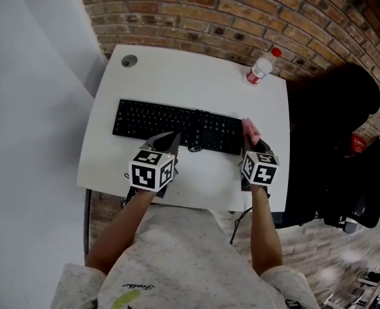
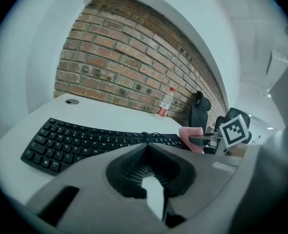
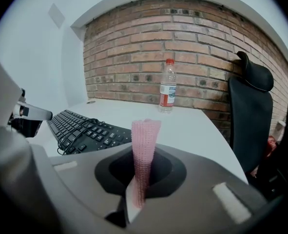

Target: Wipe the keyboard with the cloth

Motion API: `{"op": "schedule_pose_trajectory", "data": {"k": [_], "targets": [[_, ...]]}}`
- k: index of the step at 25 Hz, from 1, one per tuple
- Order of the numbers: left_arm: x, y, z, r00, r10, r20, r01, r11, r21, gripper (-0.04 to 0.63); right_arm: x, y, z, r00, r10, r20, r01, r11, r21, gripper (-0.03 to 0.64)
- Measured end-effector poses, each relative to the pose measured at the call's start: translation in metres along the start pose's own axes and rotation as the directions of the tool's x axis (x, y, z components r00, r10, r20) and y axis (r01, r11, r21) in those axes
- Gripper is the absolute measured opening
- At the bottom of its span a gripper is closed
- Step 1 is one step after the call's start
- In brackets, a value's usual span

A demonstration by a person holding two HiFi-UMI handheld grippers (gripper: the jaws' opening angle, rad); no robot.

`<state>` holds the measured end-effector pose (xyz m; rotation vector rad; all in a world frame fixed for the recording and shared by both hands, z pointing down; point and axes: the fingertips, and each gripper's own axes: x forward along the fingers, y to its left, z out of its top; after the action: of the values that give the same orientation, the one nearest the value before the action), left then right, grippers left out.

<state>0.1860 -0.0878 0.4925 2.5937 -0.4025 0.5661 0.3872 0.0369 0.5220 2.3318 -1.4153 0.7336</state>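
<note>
- Keyboard (image 1: 177, 126): black, lying across the middle of the white counter (image 1: 177, 76), its long side parallel to the near edge. It starts closer to the left edge than to the right.
- Left hand-held gripper (image 1: 170, 140): it hovers just in front of the keyboard's near side, about midway along it. Its jaws meet at their tips with nothing between them, so it is empty and takes no part in the wiping for now.
- Cable (image 1: 196, 148): a dark coil lies against the keyboard's near side, just right of the left hand-held gripper. A sweep along that side could snag it.
- Cloth (image 1: 251, 131): pink and bunched into a narrow strip, it stands up out of the right hand-held gripper (image 1: 253, 148), whose jaws are pinched tight on its lower part. Its free end sits at the keyboard's right end; I cannot tell if it touches the keys.
- Bottle (image 1: 260, 68): clear with a red cap, upright near the far right corner, well apart from the keyboard and out of the way.
- Step in hand, as I judge it: the cloth is held and placed at the right end, but the wiping stroke looks barely begun.
- Next move, likely: lower the cloth onto the keys and drag it leftward along the rows. The left hand-held gripper may need to press on the keyboard so it does not slide.
</note>
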Motion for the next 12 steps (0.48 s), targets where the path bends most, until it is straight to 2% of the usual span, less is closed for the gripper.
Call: {"op": "schedule_pose_trajectory", "data": {"k": [12], "targets": [[-0.016,0.023,-0.003,0.997,0.079,0.024,-0.079,0.997,-0.026,-0.008,0.022,-0.003,0.014,1.000,0.027,-0.008,-0.028,0.998,-0.057,0.026]]}}
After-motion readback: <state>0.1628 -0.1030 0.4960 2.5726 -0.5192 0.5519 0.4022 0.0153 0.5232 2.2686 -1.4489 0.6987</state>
